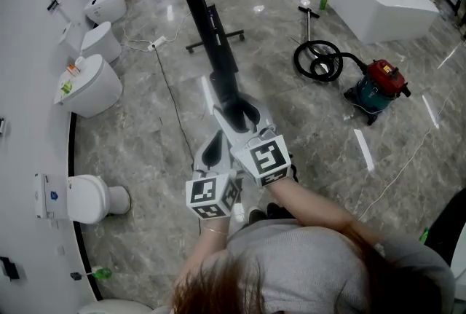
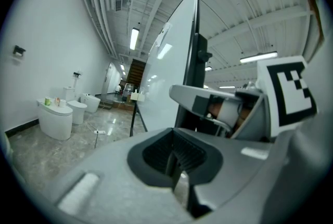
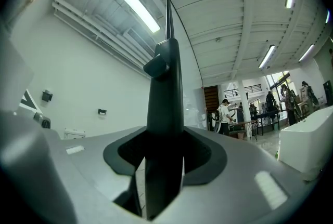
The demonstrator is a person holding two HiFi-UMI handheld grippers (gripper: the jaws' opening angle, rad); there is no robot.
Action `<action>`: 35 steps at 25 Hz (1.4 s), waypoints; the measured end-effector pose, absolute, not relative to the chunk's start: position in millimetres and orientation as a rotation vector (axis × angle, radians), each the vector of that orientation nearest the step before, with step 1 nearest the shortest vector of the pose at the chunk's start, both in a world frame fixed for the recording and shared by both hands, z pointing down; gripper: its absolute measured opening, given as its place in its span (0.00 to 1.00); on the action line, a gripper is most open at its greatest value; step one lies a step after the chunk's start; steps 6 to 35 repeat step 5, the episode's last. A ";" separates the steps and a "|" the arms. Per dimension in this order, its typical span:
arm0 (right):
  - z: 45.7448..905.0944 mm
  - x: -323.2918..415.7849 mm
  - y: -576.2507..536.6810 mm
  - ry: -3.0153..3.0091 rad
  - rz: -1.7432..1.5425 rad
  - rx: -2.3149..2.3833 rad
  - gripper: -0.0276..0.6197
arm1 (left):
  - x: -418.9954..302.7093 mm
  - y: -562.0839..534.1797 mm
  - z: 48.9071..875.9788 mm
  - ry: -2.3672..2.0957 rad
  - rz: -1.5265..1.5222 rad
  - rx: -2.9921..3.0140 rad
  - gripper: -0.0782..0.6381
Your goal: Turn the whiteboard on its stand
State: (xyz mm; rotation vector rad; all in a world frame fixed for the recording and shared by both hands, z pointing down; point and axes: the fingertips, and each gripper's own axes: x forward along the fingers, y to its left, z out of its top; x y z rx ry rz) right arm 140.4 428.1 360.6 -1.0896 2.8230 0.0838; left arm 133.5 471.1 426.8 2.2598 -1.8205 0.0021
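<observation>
Whiteboard [image 1: 206, 28]: on its stand [image 1: 216, 37], edge-on in the head view; its dark frame runs away from the person over the marble floor [image 1: 291, 123].
Right gripper [image 1: 239, 114]: jaws clamped on the whiteboard's dark frame edge [image 3: 165, 108].
Left gripper [image 1: 212, 150]: just beside the right gripper, nearer the person; jaws closed together, holding nothing.
Surroundings: toilets [image 1: 91, 87] along the left wall; vacuum cleaner [image 1: 378, 83] and bathtub [image 1: 382, 3] well apart on the right.

I'm holding my right gripper [image 3: 165, 168] with its jaws clamping the whiteboard [image 3: 165, 93], whose dark edge is rising straight up between them toward the ceiling. A white tub [image 3: 308, 142] is sitting far right, with people [image 3: 225, 114] standing beyond.
</observation>
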 end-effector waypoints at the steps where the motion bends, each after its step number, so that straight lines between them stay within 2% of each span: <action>1: 360.5 140.4 428.2 2.821 0.082 -1.087 0.31 | 133.3 471.0 426.7 -1.822 0.001 2.259 0.10; 35: 361.2 140.9 428.6 2.822 0.059 -1.079 0.32 | 133.4 470.9 425.8 -1.830 -0.001 2.252 0.10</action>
